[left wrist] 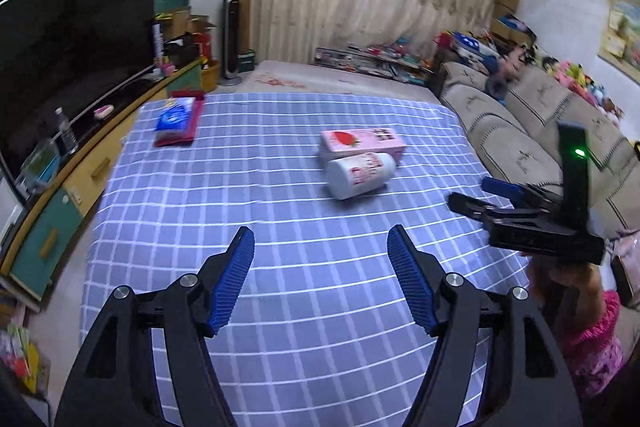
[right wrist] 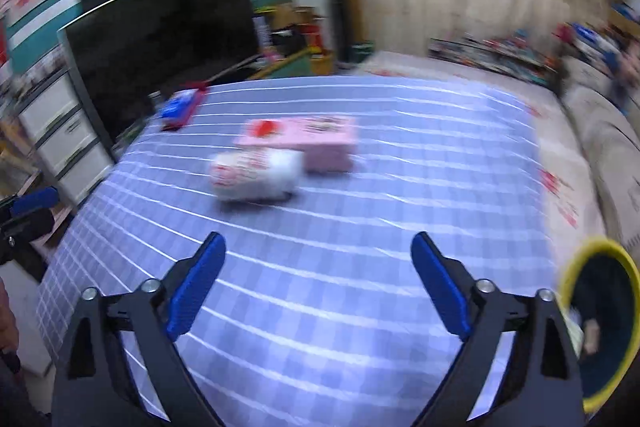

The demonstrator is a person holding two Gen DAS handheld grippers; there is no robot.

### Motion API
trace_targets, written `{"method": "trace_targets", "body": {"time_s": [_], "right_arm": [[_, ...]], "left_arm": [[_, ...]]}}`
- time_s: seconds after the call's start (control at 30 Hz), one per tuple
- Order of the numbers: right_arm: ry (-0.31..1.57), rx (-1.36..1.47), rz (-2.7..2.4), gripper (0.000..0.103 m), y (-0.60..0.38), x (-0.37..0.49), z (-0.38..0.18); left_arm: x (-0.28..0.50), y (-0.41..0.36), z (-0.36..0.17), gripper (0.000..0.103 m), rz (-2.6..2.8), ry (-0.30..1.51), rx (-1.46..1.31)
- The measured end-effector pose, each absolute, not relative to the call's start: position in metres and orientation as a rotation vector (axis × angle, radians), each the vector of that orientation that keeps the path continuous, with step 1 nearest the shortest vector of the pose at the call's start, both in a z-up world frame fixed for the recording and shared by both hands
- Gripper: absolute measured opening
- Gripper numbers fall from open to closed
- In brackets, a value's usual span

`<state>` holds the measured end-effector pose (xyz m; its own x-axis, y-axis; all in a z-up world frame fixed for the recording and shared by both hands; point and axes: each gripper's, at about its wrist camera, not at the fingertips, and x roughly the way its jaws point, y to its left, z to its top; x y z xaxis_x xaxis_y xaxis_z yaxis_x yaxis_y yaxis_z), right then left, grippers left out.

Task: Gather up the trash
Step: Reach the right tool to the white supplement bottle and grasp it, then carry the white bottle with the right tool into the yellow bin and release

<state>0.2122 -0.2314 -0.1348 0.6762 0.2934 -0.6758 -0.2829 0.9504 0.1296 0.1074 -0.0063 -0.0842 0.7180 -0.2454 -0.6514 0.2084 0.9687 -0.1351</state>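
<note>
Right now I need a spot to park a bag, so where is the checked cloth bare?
The near half of the checked tablecloth is bare, from the white bottle down to the left claw. The strip between the blue packet and the pink carton is free too. Carton and bottle crowd the middle.

On the table (left wrist: 280, 307) I see 2 items together near the middle: a carton (left wrist: 362, 143) lying flat, and a bottle (left wrist: 360, 175) on its side just in front of it, touching or nearly so. A tissue pack (left wrist: 178, 121) sits at the far left corner, well apart from both. A sofa (left wrist: 520, 131) runs along the table's right side and a TV (left wrist: 72, 47) stands to its left. A bin (right wrist: 600, 323) sits at the near right edge.
</note>
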Motion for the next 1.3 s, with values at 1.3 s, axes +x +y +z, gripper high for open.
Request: {"method": "trace_targets", "body": {"time_s": [1.3], "right_arm": [[0.852, 0.014, 0.261, 0.081, -0.228, 0.249, -0.146]], "left_arm": [[0.124, -0.028, -0.107, 0.075, -0.389, 0.765, -0.047]]}}
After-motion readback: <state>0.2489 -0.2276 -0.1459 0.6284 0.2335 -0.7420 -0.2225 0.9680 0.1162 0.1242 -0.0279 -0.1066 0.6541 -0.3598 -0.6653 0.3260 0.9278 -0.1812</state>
